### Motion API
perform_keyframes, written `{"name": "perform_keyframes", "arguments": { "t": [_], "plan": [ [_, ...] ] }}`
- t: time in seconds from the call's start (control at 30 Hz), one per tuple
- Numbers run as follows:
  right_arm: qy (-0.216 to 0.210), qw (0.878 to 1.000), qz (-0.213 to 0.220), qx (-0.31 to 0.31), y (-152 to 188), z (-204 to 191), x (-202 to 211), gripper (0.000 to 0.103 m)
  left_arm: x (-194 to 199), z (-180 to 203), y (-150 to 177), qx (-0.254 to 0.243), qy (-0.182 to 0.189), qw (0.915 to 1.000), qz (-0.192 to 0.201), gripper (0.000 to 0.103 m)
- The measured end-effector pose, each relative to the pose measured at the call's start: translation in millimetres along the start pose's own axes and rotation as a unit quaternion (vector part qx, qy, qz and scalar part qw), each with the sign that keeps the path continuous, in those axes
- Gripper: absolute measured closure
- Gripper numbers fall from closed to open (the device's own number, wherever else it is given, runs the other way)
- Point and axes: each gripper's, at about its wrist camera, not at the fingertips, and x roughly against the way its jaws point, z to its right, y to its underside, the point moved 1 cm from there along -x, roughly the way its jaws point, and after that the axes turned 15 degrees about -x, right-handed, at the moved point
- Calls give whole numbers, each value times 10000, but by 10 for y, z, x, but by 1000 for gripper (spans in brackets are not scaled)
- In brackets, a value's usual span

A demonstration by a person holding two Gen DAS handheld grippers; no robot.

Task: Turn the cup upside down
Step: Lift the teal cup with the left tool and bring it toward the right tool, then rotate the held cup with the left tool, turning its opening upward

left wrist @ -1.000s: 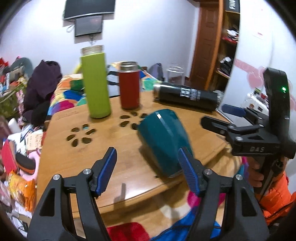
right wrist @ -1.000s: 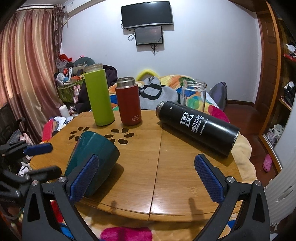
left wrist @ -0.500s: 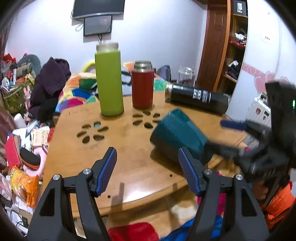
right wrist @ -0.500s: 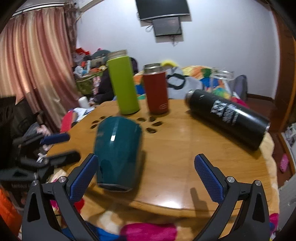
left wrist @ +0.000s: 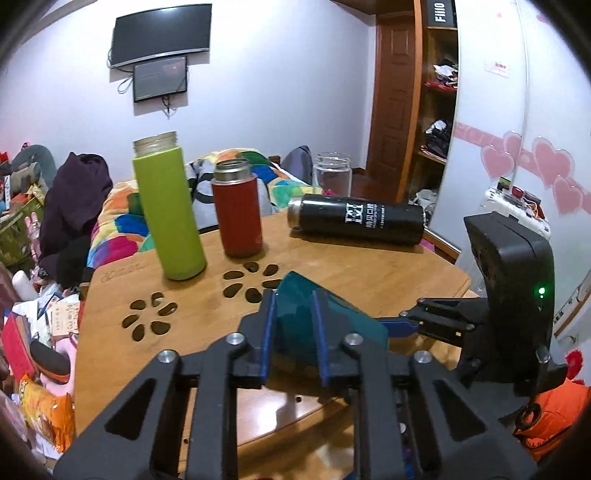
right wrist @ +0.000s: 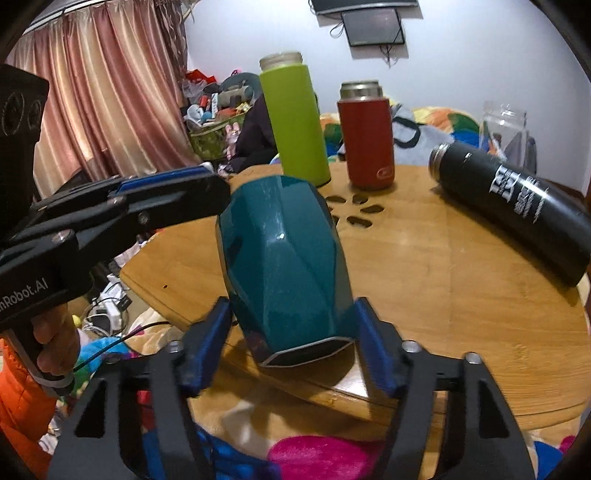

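Both grippers have just closed in: right gripper (right wrist: pixel 291 332) is pinching the teal cup (right wrist: pixel 284 258) near its rim, left gripper (left wrist: pixel 293 332) is narrowing beside it, contact unclear; flip is starting.

"FIIIO" stands on the black box (left wrist: pixel 441 14) atop the shelf — "nRobot.AI" on the left hand-held gripper (right wrist: pixel 205 177).
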Motion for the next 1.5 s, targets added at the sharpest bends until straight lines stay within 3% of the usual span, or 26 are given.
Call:
{"name": "perform_keyframes", "arguments": {
  "t": [0.33,1.03,1.5],
  "plan": [
    [84,9998,161,113,18,-40,97,46,-158,-25,-6,28,81,9999,-122,91],
    [548,9966,591,194,-168,-65,306,46,-318,-260,-50,389,289,9988,75,91],
    [569,9951,685,419,-403,-172,71,48,-486,-549,49,835,324,9959,102,97]
  ]
}}
